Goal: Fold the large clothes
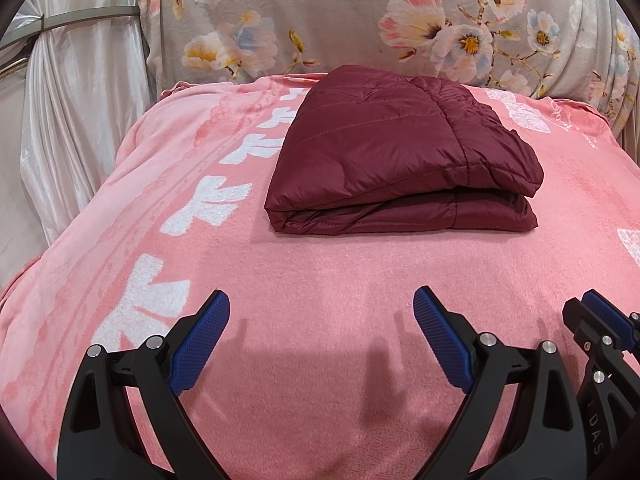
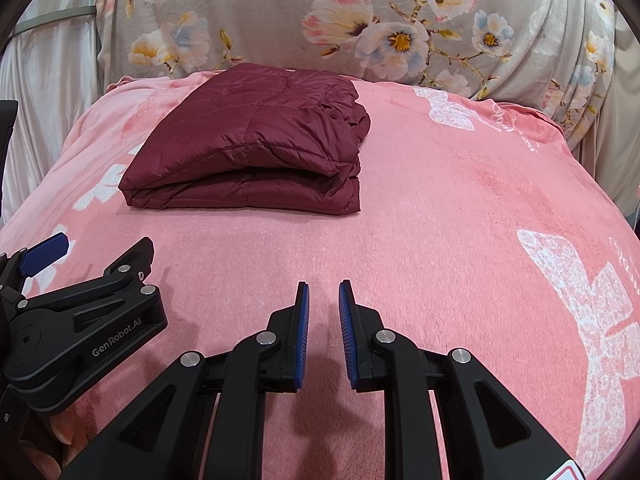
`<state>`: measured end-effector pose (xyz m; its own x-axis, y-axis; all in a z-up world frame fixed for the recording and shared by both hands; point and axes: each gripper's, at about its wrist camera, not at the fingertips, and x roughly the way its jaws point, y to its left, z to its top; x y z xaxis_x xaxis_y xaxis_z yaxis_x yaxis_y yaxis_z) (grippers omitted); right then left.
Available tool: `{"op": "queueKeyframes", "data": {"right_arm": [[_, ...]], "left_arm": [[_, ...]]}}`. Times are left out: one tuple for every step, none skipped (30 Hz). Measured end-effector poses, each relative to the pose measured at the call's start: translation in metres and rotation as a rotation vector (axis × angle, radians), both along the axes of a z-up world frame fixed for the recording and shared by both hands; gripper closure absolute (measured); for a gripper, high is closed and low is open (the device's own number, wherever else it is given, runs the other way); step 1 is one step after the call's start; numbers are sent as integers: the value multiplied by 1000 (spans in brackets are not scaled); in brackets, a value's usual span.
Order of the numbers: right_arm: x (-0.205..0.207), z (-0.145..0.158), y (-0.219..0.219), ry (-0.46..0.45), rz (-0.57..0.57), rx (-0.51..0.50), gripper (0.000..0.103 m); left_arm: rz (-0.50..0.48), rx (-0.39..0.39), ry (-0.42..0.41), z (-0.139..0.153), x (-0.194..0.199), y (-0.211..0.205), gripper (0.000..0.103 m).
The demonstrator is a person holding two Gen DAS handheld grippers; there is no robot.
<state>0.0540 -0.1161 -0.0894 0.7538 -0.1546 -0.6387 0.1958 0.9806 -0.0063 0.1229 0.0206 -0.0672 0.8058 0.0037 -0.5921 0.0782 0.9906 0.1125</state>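
A dark red quilted jacket (image 1: 400,152) (image 2: 256,136) lies folded into a thick rectangular bundle on the pink blanket (image 1: 320,264) (image 2: 440,220), toward the far side. My left gripper (image 1: 322,296) hovers over bare blanket short of the bundle, with its blue pads spread wide and nothing between them. My right gripper (image 2: 324,286) is just to its right, also short of the jacket. Its pads stand a narrow gap apart and hold nothing. Each gripper shows at the edge of the other's view: the right gripper (image 1: 600,320) and the left gripper (image 2: 102,244). Neither touches the jacket.
A grey floral cloth (image 1: 360,20) (image 2: 360,20) rises behind the blanket like a backrest. A white satin curtain (image 1: 80,100) hangs at the left. The blanket has white printed patterns (image 2: 580,300) and drops away at its left and right edges.
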Motion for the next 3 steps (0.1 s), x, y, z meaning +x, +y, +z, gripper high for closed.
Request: {"op": "queueKeyframes", "data": {"right_arm": [[0,0,1,0,0,0,86],[0,0,0,-1,0,0,86],[0,0,0,-1,0,0,86]], "left_arm": [[-1,-1,1,0,0,0,12],[-1,0,1,0,0,0,12],[-1,1,0,0,0,0,12]]}}
